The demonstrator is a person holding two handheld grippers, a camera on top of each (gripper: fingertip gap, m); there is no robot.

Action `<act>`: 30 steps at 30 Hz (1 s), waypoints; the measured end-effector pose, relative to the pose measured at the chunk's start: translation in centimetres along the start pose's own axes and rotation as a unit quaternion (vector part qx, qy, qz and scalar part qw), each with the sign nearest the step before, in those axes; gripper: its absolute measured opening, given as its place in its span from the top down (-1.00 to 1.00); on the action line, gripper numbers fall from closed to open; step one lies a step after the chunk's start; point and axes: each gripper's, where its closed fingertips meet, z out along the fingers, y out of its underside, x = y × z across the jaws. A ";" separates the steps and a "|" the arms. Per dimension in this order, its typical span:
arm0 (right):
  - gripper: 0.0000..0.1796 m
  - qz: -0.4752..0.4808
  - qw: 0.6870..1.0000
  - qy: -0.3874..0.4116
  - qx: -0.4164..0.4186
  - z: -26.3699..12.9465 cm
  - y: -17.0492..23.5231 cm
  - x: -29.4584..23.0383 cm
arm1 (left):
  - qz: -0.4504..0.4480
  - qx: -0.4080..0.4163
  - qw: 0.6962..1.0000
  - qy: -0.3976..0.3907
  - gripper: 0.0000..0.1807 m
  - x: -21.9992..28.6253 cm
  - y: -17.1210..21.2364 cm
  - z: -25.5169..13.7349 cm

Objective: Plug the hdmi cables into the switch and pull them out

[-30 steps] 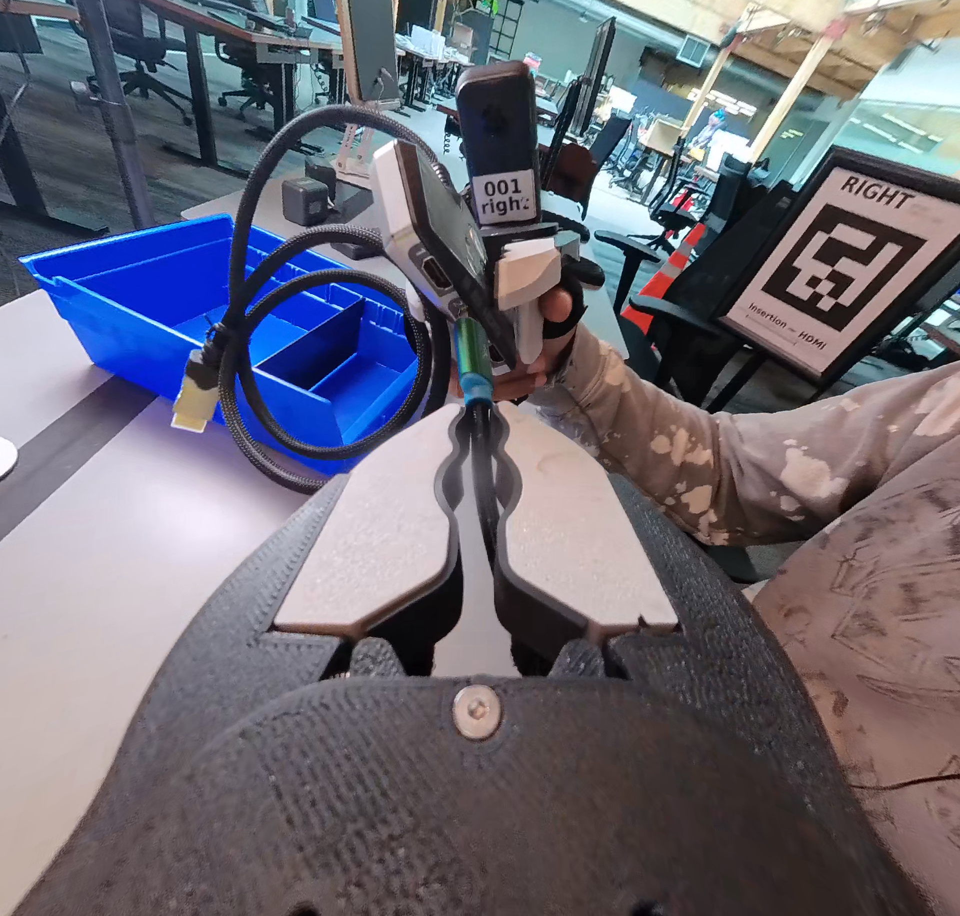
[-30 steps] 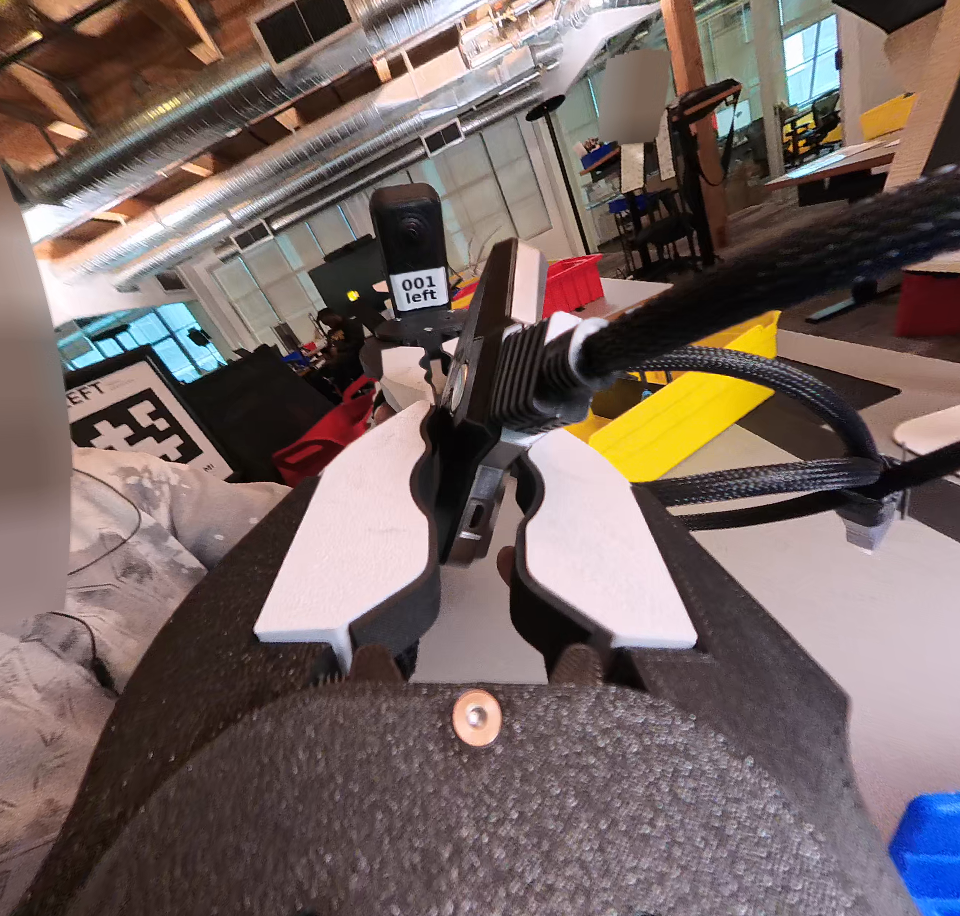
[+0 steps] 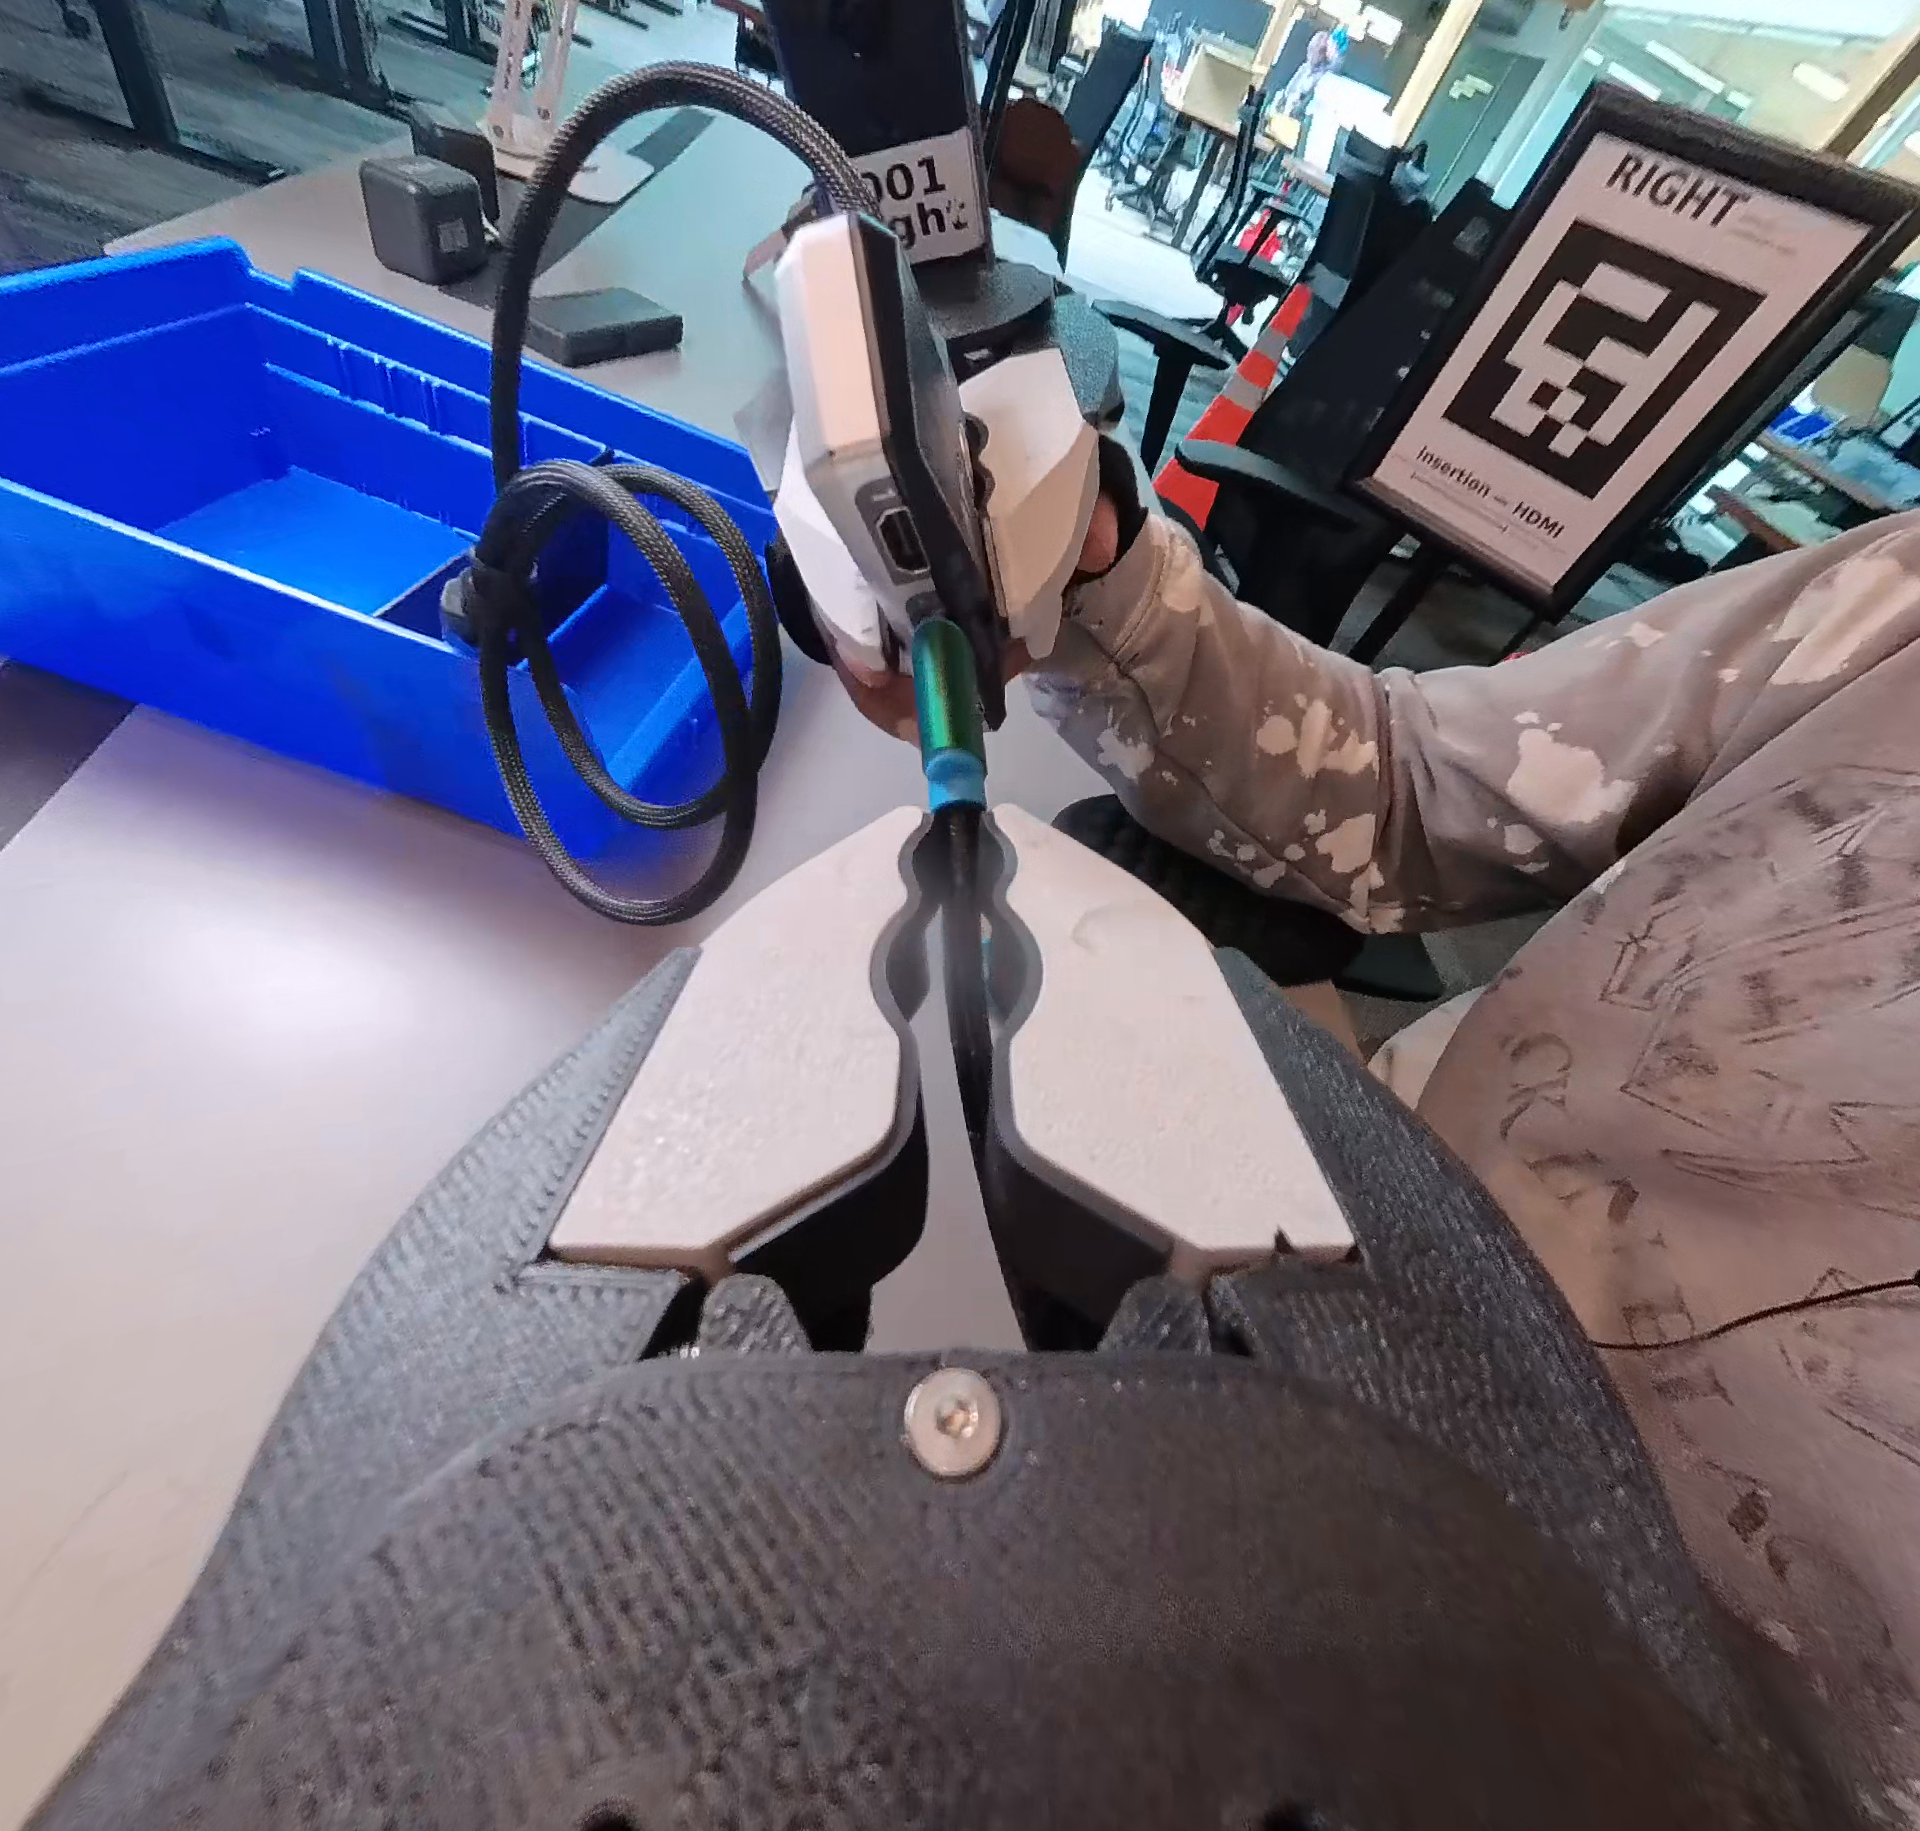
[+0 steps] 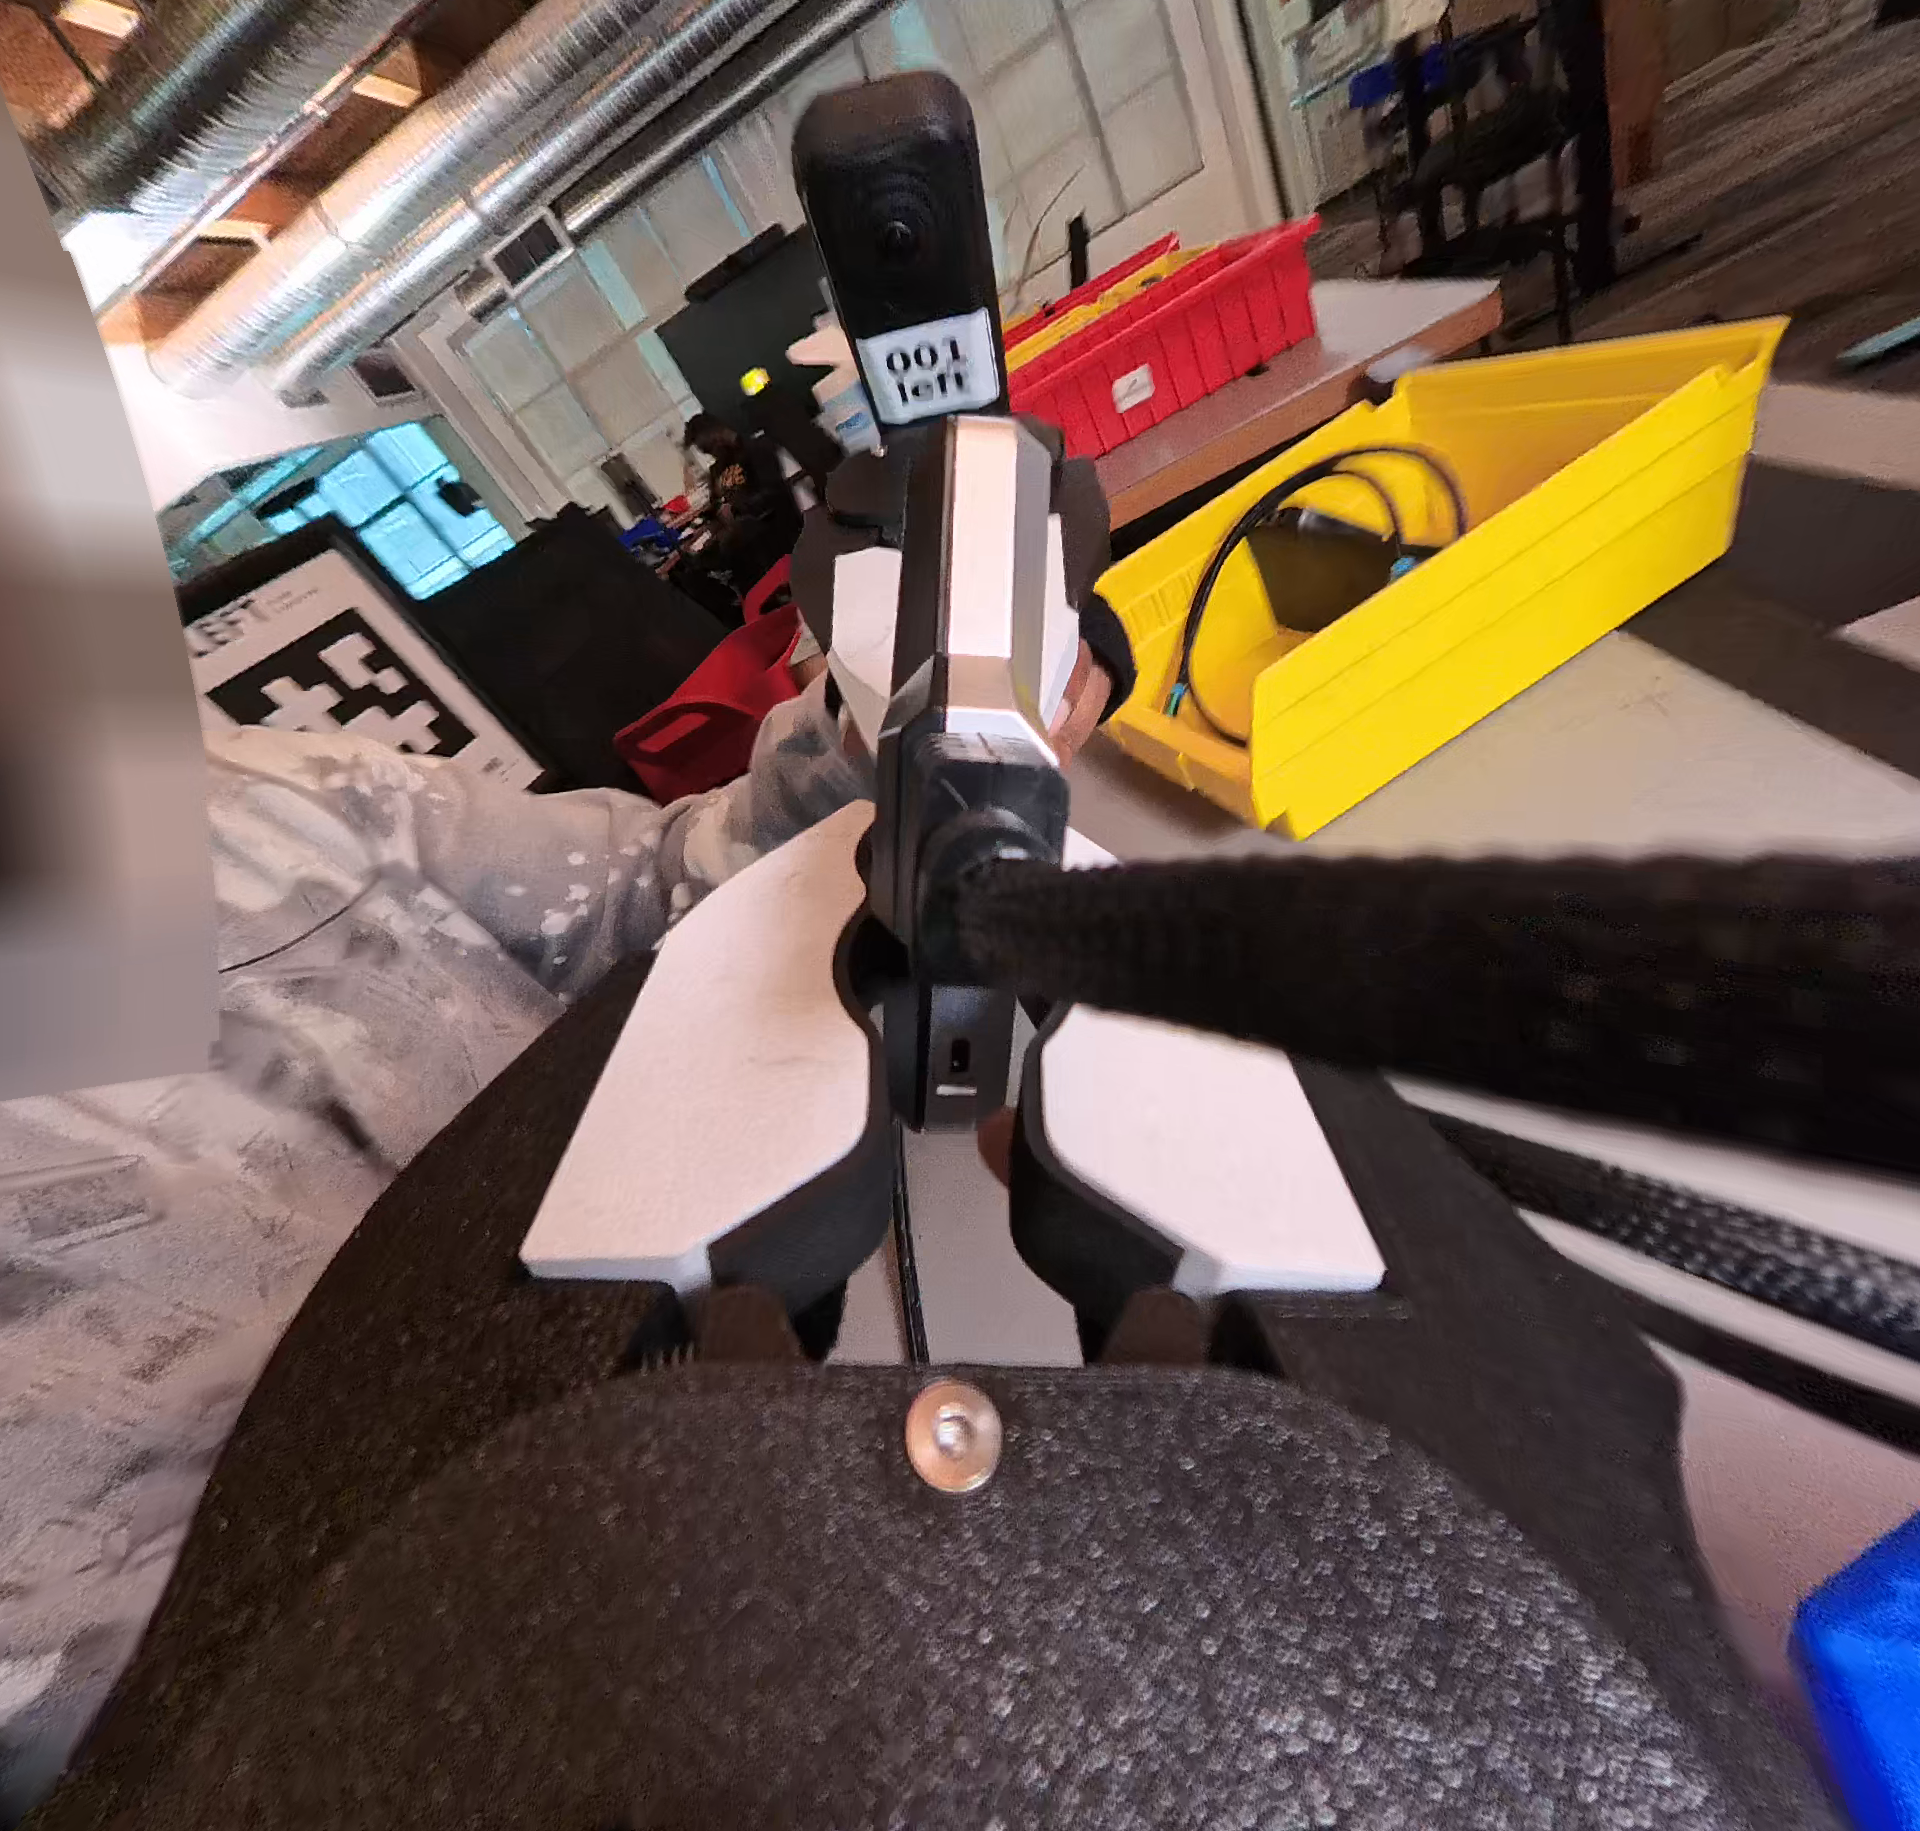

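Right now the left gripper (image 3: 954,851) has its jaws pinching the thin black cable (image 3: 966,992) just behind its green plug (image 3: 940,685), which sits in the lower end of the switch (image 3: 883,410), mid-frame. One port on the switch above it shows open. The right gripper (image 4: 935,950) has its jaws pinching the switch (image 4: 982,576) edge-on, centre of the right wrist view. A thick braided cable (image 3: 623,638) is plugged into the switch's other end, arcs up and coils at left in front of the blue bin (image 3: 208,555). Blue bin, left of frame on the grey table (image 3: 260,1002): dividers inside, compartments look bare; cable coil partly hides the near ones. Yellow bin (image 4: 1507,586), upper right of the right wrist view: a thin black cable loop (image 4: 1299,534) lies inside. Red bin (image 4: 1174,316) behind it, contents unclear.
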 end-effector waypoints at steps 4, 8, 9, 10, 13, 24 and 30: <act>0.67 -0.043 0.999 0.024 0.015 0.4 -0.9 -0.1 | 0.003 -0.001 1.000 0.001 0.92 0.0 -0.1 -1.0; 0.64 -0.031 0.998 0.004 0.060 0.1 -2.2 -0.8 | 0.017 -0.027 1.000 0.002 0.92 0.9 0.3 -1.3; 0.66 -0.032 0.997 0.000 0.066 0.1 -2.5 -1.1 | 0.021 -0.033 0.999 0.003 0.92 1.1 0.4 -1.2; 0.69 -0.032 0.997 -0.002 0.069 0.1 -2.6 -1.3 | 0.022 -0.034 0.999 0.006 0.92 1.3 0.4 -1.1; 0.74 -0.035 0.998 0.010 0.047 0.2 -2.2 -1.4 | 0.028 -0.042 0.999 0.001 0.92 1.4 0.5 -1.1; 0.74 -0.028 0.999 0.015 -0.014 -0.1 -0.2 -1.0 | -0.001 -0.049 0.998 0.048 0.94 1.2 1.9 0.0; 0.72 -0.066 0.997 0.040 -0.013 0.0 -0.5 -0.6 | -0.018 -0.022 0.998 0.052 0.92 0.6 1.4 -0.6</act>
